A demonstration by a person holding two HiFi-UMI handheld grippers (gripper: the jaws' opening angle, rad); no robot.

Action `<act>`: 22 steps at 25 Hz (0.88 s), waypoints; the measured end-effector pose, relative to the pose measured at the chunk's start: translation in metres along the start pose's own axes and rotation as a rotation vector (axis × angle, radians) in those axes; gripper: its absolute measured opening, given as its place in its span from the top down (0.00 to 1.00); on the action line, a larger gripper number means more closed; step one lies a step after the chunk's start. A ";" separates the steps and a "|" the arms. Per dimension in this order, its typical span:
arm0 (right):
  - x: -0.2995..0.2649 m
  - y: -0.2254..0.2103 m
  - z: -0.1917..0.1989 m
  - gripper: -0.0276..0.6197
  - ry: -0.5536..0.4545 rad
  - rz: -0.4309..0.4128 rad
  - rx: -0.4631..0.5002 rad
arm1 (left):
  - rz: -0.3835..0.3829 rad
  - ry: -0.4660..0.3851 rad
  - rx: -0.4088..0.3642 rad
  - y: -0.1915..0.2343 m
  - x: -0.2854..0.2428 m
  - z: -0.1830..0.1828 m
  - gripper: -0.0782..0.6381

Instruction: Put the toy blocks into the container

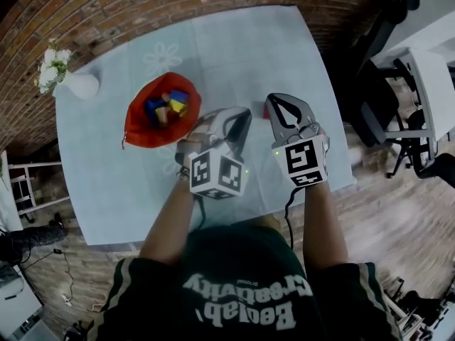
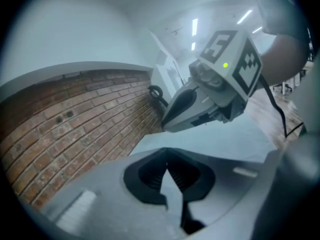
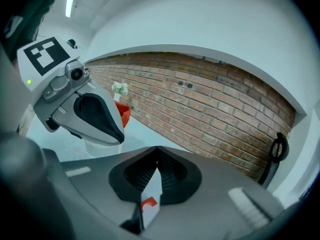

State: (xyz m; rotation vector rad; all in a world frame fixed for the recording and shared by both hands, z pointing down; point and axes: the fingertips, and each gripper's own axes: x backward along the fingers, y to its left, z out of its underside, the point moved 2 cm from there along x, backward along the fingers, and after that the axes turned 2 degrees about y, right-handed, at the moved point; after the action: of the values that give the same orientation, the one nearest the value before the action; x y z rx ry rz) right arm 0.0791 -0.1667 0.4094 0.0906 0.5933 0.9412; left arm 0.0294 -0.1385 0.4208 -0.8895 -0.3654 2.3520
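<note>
Toy blocks (image 1: 169,107) lie in the red container (image 1: 136,124); beside it my left tool (image 1: 244,116) and right tool (image 1: 276,104) tilt downward, both pressed together, empty.

1. The left gripper (image 2: 167,154) has its jaws together, tips meeting, with nothing between them.
2. The right gripper (image 3: 157,151) has its jaws closed and empty too.
3. The left forearm (image 1: 169,222) and right forearm (image 1: 321,222) reach forward, holding the grippers side by side.
</note>
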 end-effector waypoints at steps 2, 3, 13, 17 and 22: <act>0.004 -0.007 0.013 0.95 0.006 0.003 -0.016 | 0.023 0.003 -0.001 -0.012 -0.013 -0.006 0.88; 0.005 -0.009 0.019 0.95 0.005 0.001 -0.027 | 0.031 0.008 -0.001 -0.017 -0.019 -0.007 0.88; -0.026 -0.003 0.118 0.78 0.101 -0.070 -0.149 | 0.077 0.031 0.027 -0.045 -0.074 0.008 0.88; -0.046 0.003 0.153 0.74 0.153 -0.101 -0.183 | 0.096 0.052 0.052 -0.052 -0.093 0.025 0.88; -0.064 0.008 0.186 0.73 0.198 -0.109 -0.199 | 0.116 0.081 0.089 -0.058 -0.111 0.044 0.88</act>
State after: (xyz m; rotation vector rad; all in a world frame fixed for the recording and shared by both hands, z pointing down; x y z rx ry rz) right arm 0.1408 -0.1786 0.5963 -0.2140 0.6767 0.9039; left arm 0.0922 -0.1631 0.5358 -0.9838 -0.1787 2.4083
